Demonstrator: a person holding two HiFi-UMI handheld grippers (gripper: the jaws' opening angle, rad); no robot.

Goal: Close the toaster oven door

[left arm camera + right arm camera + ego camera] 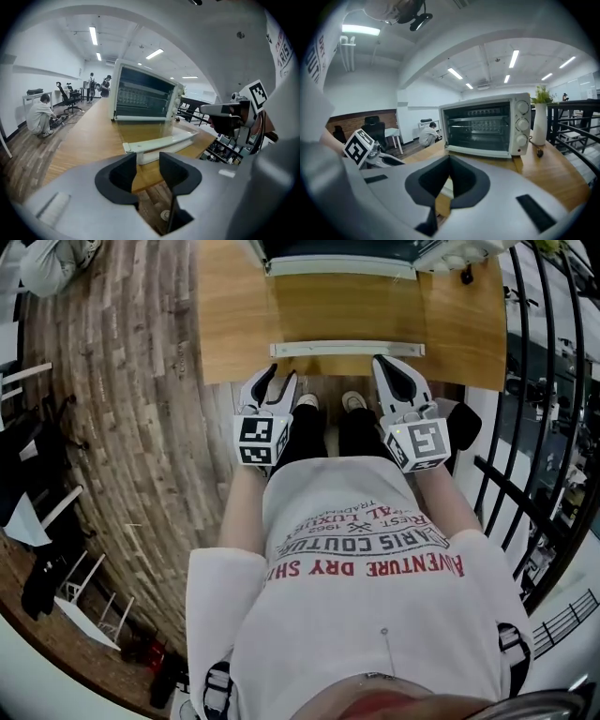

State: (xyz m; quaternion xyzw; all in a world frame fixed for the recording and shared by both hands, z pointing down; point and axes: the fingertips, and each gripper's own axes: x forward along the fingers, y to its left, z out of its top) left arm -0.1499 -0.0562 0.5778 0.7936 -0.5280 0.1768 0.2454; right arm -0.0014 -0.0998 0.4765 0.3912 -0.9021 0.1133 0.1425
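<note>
A white toaster oven (342,261) stands at the far side of the wooden table (234,324); it also shows as the oven (145,96) and the oven (485,124). Its glass door (347,307) lies open and flat toward me, with the white handle (347,349) near the table's front edge and the same handle (159,144) just beyond my left jaws. My left gripper (278,381) (147,164) is open with nothing between its pads, just short of the handle's left end. My right gripper (392,367) (449,161) is shut and empty below the handle's right end.
A black railing (539,381) runs along the right of the table. A white vase with a plant (540,124) stands right of the oven. A person (40,117) crouches on the floor at far left. Folded chairs (56,512) lie on the wood floor at left.
</note>
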